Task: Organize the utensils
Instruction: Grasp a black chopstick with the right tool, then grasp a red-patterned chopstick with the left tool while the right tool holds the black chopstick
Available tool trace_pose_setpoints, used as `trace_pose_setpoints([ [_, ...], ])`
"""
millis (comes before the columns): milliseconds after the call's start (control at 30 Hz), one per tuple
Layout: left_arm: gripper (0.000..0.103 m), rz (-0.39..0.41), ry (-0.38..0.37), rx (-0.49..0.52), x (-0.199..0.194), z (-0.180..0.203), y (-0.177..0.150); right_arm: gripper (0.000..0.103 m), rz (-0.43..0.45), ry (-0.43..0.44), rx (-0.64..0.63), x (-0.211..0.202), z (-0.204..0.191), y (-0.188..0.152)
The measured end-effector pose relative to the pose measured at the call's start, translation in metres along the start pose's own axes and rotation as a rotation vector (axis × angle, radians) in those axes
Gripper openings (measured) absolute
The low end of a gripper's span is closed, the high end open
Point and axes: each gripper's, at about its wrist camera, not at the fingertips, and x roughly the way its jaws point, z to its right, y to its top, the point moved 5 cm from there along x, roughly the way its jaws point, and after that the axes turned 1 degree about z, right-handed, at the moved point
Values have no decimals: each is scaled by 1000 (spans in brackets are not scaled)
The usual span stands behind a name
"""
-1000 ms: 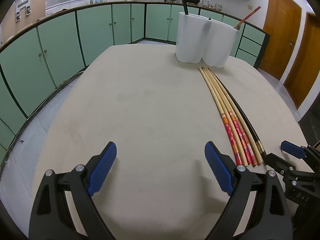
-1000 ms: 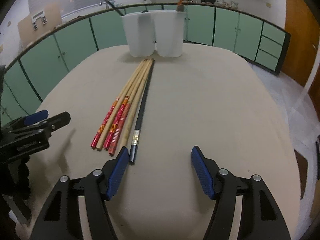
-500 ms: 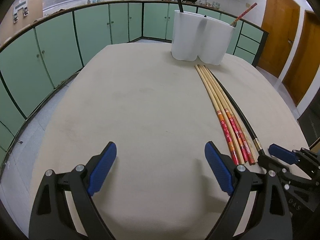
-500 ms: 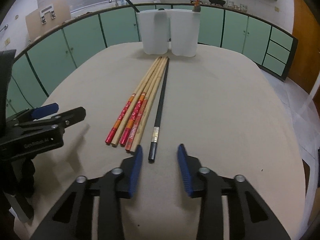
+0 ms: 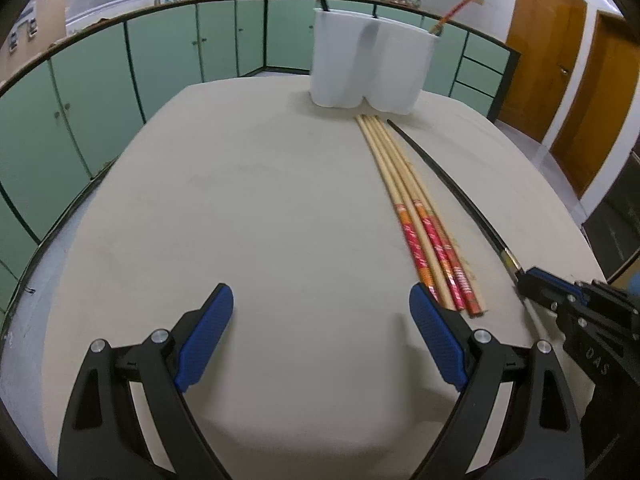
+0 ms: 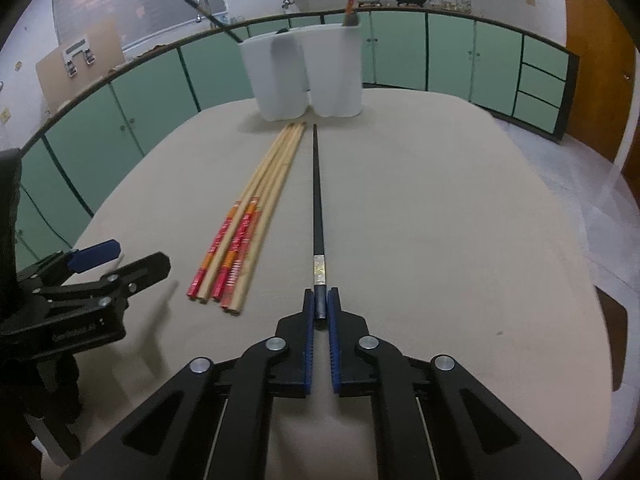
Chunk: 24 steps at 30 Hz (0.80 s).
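My right gripper (image 6: 320, 300) is shut on the near end of a black chopstick (image 6: 317, 200), which lies along the table and points at the white two-part holder (image 6: 304, 76). Several wooden chopsticks with red and orange ends (image 6: 248, 220) lie just left of it. In the left wrist view the black chopstick (image 5: 440, 176) runs right of the wooden ones (image 5: 408, 204), and the right gripper (image 5: 532, 280) grips its end. My left gripper (image 5: 320, 320) is open and empty over bare table. The holder (image 5: 372, 68) has one black and one red chopstick standing in it.
The beige table (image 5: 260, 200) has rounded edges. Green cabinets ring the room behind it. Brown doors (image 5: 540, 40) stand at the right. My left gripper also shows at the left of the right wrist view (image 6: 116, 260).
My right gripper closed from open onto the end of the black chopstick and shifted it slightly away from the wooden ones. My left gripper stayed open and barely moved.
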Motion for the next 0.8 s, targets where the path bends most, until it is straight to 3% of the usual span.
trace_pose_setpoints([
  [300,87,-35,-37,28,8,23,-5,7,-6,-10,39,3,18,1],
  [600,87,-51,32,45,12,22,-6,7,-11,-3,45,4,18,0],
  [800,78,-35,43,9,8,14,-6,7,-16,5,48,5,18,0],
])
